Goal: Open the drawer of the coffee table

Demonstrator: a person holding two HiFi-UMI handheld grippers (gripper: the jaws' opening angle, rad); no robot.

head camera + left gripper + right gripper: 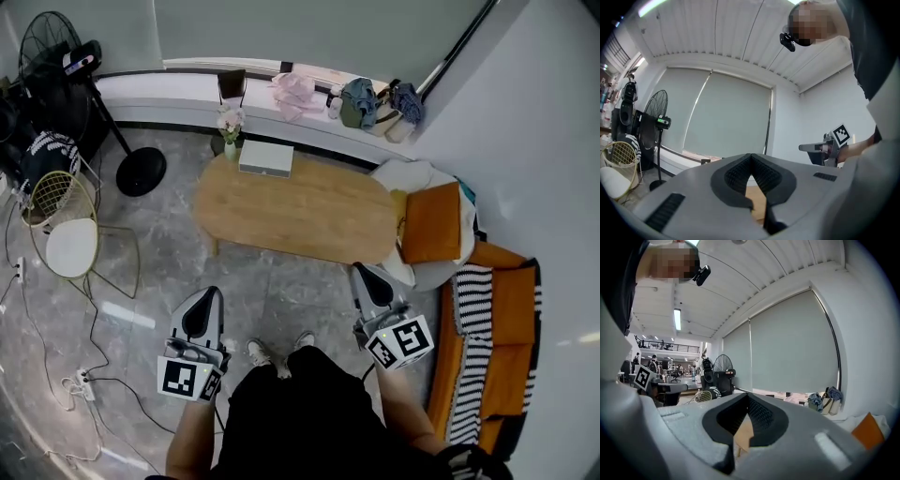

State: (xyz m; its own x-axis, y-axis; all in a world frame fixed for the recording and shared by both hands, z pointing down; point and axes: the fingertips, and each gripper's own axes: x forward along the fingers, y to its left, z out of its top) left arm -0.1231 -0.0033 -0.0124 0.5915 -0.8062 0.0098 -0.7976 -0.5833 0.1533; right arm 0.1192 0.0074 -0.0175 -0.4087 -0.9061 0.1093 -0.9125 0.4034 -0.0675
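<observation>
Left gripper (206, 296) and right gripper (364, 274), lower frame, below one coffee table (309, 211).
Both jaw pairs closed, empty; at the table's upper-left end: one white box (266, 157), one flower vase (230, 142).

The light wooden coffee table (300, 211) has a long oval top with rounded ends and a smooth, pale honey-coloured surface. It stands upright on the grey marbled floor (272, 291), lying lengthwise across the head view, near the white window ledge (178, 94) on its far side. Its right end is close to an orange cushion (431, 223). A slim wooden leg shows under the near left end. A flat white box (266, 157) rests on the far left part of the top. The drawer sits beneath the top and cannot be seen from above; it is probably shut, since the near edge runs unbroken.
</observation>
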